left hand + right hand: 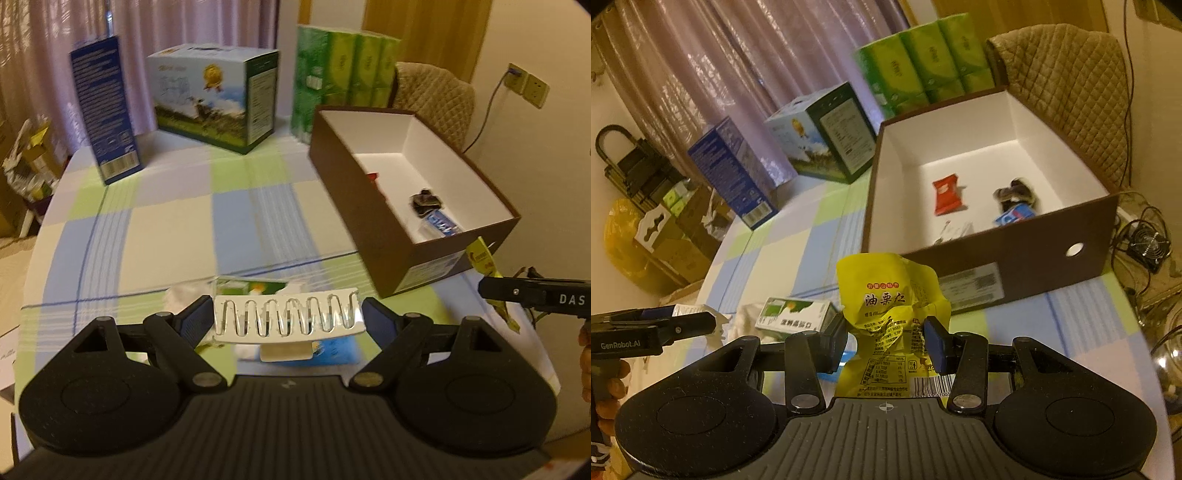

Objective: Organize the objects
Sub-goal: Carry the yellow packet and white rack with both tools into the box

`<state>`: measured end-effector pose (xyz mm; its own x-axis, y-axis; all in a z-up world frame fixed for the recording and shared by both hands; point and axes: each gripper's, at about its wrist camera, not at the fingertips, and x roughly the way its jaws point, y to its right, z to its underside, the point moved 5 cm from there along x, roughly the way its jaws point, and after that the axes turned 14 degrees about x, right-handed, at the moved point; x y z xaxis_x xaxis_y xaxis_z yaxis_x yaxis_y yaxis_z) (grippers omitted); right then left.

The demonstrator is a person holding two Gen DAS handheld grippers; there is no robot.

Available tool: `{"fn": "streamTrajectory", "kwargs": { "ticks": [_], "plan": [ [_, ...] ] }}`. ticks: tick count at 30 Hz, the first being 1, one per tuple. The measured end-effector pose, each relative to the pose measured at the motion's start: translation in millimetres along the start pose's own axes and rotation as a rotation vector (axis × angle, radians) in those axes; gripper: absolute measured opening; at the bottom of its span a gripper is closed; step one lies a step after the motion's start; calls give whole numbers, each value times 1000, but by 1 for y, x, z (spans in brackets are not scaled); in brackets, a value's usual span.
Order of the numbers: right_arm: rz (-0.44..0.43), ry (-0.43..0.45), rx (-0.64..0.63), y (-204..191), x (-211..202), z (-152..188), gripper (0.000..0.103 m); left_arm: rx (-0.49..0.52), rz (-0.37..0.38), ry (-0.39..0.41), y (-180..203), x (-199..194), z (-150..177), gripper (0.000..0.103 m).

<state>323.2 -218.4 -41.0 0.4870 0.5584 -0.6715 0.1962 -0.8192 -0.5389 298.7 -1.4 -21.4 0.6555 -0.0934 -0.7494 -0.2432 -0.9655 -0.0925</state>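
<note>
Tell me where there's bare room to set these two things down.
Free: the brown box floor's far end, behind the red packet; the tablecloth between box and blue carton. Crowded: the table's near edge around the small green box.

Left gripper (pixel 288 319) and right gripper (pixel 886 338) both level, each clamped around a held item.

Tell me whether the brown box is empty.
Not empty. The open brown box holds a red packet, a dark item and a blue packet.
</note>
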Motion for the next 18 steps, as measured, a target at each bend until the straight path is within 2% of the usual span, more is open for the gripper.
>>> {"fn": "streamTrajectory", "kwargs": {
  "ticks": [18],
  "plan": [
    [-9, 45, 30, 48, -17, -72, 42, 93, 58, 75, 70, 32, -80, 84]
  ]
}}
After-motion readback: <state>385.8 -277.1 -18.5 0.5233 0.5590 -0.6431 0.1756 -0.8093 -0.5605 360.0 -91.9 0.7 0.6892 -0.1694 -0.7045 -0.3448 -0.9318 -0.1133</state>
